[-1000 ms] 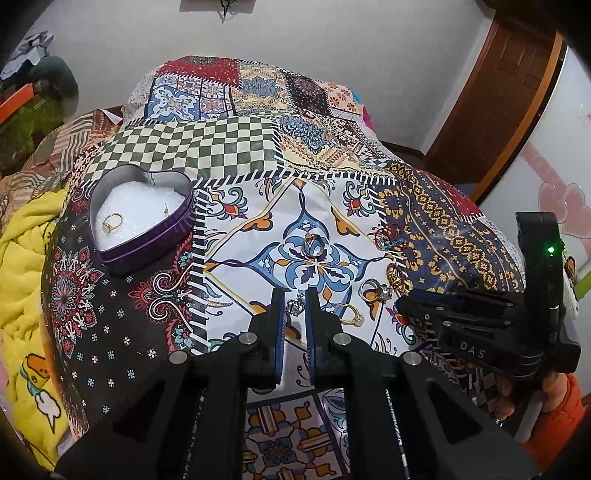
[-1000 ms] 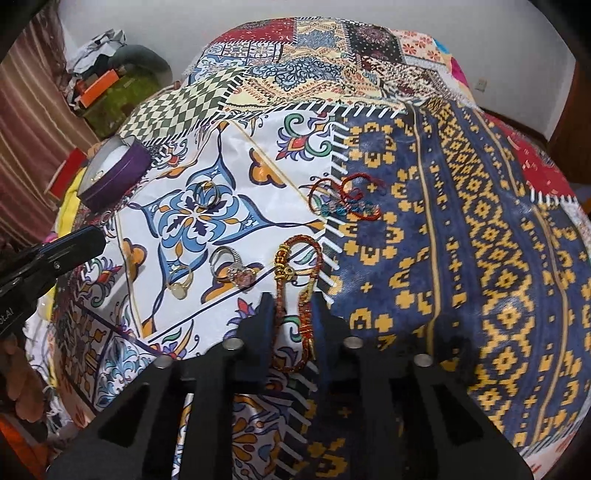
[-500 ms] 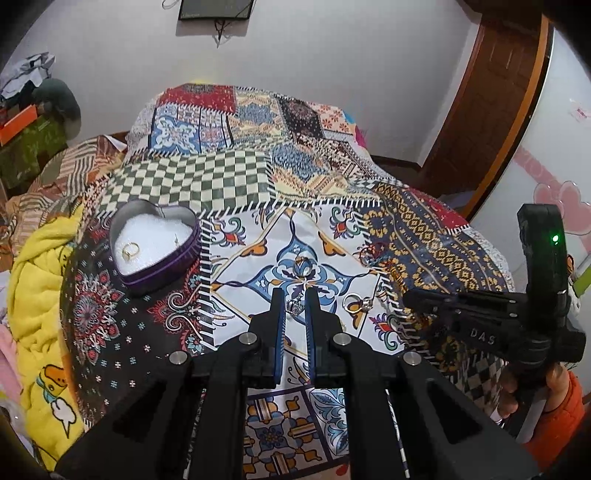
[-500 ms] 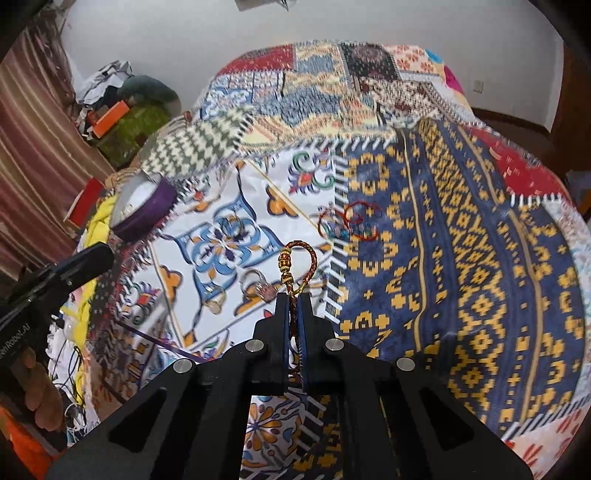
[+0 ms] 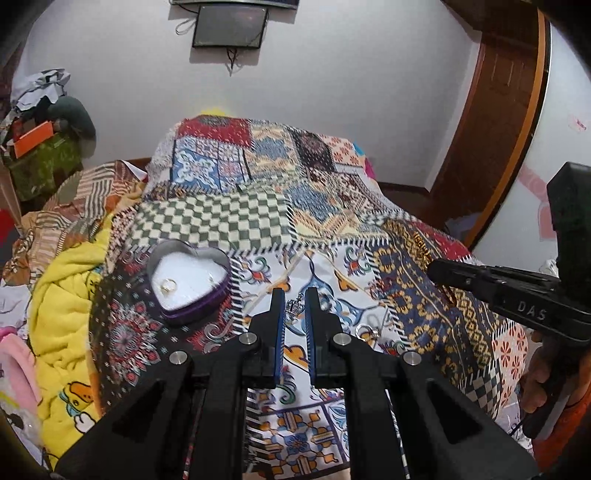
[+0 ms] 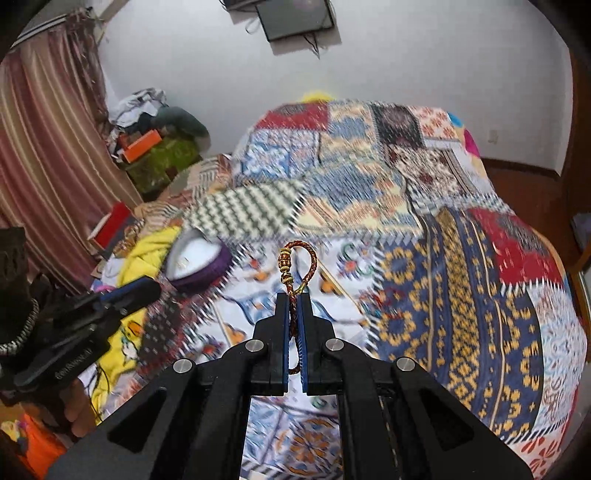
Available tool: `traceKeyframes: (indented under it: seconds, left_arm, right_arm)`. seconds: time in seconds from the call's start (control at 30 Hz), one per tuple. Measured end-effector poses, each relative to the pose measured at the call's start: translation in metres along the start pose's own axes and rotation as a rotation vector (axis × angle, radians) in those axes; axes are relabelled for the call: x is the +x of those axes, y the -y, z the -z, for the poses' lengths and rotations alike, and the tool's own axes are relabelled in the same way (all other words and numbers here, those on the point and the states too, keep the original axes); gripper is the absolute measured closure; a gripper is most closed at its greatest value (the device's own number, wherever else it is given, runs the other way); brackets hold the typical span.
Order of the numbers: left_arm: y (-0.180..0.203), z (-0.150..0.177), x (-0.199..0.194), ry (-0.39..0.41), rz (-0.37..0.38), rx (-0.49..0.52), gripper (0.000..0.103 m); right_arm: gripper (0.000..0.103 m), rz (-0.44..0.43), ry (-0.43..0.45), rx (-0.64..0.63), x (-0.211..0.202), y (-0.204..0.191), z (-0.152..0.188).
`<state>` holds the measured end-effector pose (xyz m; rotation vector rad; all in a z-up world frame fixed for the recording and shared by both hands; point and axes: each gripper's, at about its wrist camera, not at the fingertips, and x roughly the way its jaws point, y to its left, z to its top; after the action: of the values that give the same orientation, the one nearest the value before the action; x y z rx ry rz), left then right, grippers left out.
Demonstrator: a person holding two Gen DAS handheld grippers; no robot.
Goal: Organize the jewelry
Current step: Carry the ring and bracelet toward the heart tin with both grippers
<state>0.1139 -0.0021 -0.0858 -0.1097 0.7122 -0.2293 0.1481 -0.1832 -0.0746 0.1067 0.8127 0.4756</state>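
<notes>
Purple-sided and heart-shaped, the tin (image 5: 190,286) sits at the left of the patchwork quilt (image 5: 332,229), open, with a white lining and a gold ring (image 5: 168,286) lying inside. We judge it to be where the jewelry is meant to go.

Just right of the tin in the left wrist view, our left gripper (image 5: 295,302) has its jaws drawn narrow around a small silver crown charm (image 5: 294,306) that sits between the tips; whether they truly pinch it or it merely shows through the gap we cannot tell. Further right a ring with a stone (image 5: 365,331) lies loose on the white-and-blue patch.

At the far right our right gripper (image 6: 294,306) has its jaws closed on a braided red-and-gold bracelet (image 6: 297,267), whose loop and gold beads stand up above the tips, clear of the quilt. A second reddish bracelet (image 6: 391,299) lies on the quilt, blurred.

To do this step well, we would carry the bracelet leftward over the tin, keep it low enough that the loop does not swing, and release only once it hangs inside the rim, clear of the ring. The left gripper should stay out of that path.

The surface is a bed, soft and uneven, with a yellow blanket (image 5: 66,295) at the left edge. Beyond are a white wall, a dark screen (image 5: 229,26) mounted high, striped curtains (image 6: 44,155) and a wooden door (image 5: 495,110).
</notes>
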Motion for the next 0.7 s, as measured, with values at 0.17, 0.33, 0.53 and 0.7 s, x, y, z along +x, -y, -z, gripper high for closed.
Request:
traceKeyframes:
  seconds: [0.17,0.33,0.53,0.7]
  left_arm:
    - [-0.010,-0.010,-0.009,0.036,-0.018,-0.008,0.094]
    - [-0.020,-0.019,-0.015,0.070,-0.043,-0.008,0.094]
    - [-0.036,-0.028,-0.019,0.105,-0.068,-0.017,0.094]
    - [-0.051,-0.032,-0.018,0.116,-0.088,-0.039,0.094]
  right_arm:
    - [0.099,-0.037,0.032,-0.041,0.002,-0.022,-0.015]
    - [0.099,-0.080,0.053,-0.073,0.005,-0.043,-0.025]
    - [0.099,-0.117,0.064,-0.106,0.016,-0.062,-0.037]
    - [0.099,-0.114,0.044,-0.132,0.032,-0.071,-0.037]
